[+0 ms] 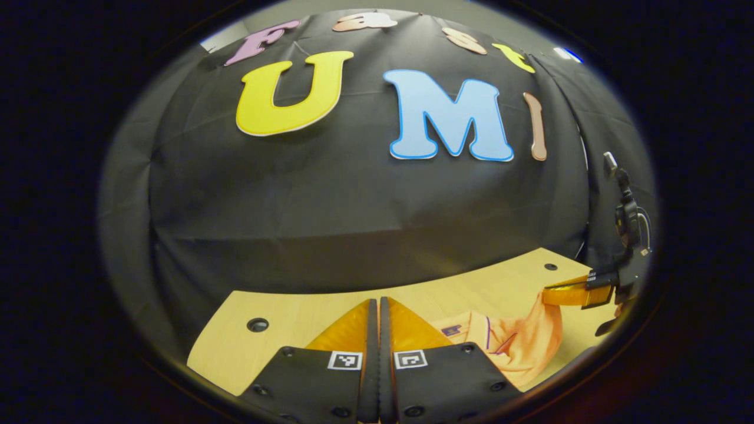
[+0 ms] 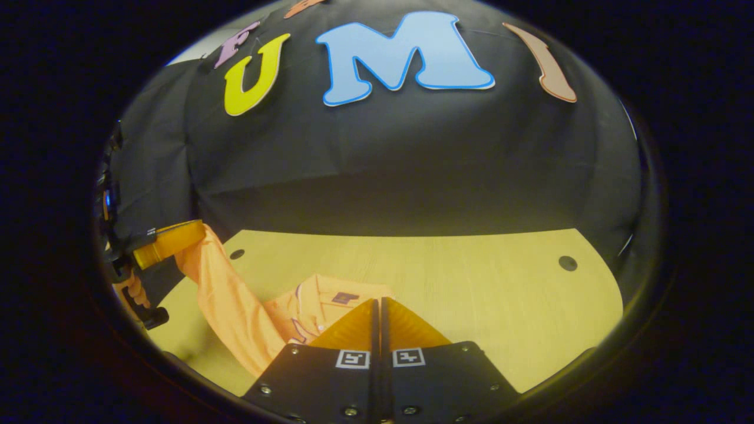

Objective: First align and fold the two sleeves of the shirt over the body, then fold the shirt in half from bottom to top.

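Both tongs are closed. The left tongs (image 2: 171,240) hold a shirt (image 2: 247,318) edge up off the tabletop (image 2: 471,282); the right tongs (image 1: 574,292) pinch the other edge, cloth sagging between them toward the near edge.

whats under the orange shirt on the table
The wooden table lies under the shirt. One part of the shirt hangs lifted from the left tool. Anything beneath the crumpled heap is covered by fabric.
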Demonstrator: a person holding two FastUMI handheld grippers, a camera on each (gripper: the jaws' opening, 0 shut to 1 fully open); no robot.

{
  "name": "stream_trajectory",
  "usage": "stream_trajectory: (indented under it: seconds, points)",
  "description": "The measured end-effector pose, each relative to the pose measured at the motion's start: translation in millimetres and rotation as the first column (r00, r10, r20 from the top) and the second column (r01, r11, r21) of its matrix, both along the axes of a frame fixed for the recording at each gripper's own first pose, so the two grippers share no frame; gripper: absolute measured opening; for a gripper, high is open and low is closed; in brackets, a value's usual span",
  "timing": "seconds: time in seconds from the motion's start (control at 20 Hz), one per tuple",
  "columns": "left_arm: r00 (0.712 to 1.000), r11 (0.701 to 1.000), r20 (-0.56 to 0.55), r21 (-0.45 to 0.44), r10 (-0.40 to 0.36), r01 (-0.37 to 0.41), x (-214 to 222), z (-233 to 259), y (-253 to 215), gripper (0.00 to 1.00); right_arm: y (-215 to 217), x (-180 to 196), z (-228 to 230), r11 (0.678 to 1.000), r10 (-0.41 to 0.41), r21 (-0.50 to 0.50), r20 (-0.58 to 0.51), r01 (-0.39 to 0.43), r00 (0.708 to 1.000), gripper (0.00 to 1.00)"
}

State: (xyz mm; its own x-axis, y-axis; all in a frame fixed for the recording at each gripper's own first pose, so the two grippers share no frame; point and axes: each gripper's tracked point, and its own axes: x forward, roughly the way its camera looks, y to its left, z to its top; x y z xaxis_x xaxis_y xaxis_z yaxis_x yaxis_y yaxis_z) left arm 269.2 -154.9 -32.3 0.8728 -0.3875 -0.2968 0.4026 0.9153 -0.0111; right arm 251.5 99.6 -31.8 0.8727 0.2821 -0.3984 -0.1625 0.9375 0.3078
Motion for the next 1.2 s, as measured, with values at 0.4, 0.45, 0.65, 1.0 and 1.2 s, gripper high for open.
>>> stream_trajectory:
  seconds: [0.4,0.45,0.65,1.0,1.2]
  points:
    - [0.992,0.997,-0.105,0.038,0.065,-0.061,72,-91,-4,0.07,-3,77,-48,0.997,-0.029,-0.072,-0.034,0.027,0.999,0.0]
    - [0.99,0.996,-0.125,0.059,0.068,-0.061,75,-108,-4,0.06,0,81,-57,0.997,-0.026,-0.071,-0.053,0.022,0.998,0.0]
    - [0.981,0.994,-0.179,0.094,0.075,-0.059,78,-147,-3,0.06,6,87,-95,0.997,-0.019,-0.082,-0.115,0.01,0.993,0.0]
    - [0.976,0.986,-0.206,0.163,0.066,-0.033,79,-175,-4,0.06,6,84,-117,0.999,-0.011,-0.039,-0.166,0.005,0.986,0.01]
    - [0.978,0.983,-0.194,0.179,0.074,-0.038,81,-176,-2,0.45,-6,81,-111,0.998,-0.043,-0.056,-0.168,0.034,0.985,0.26]
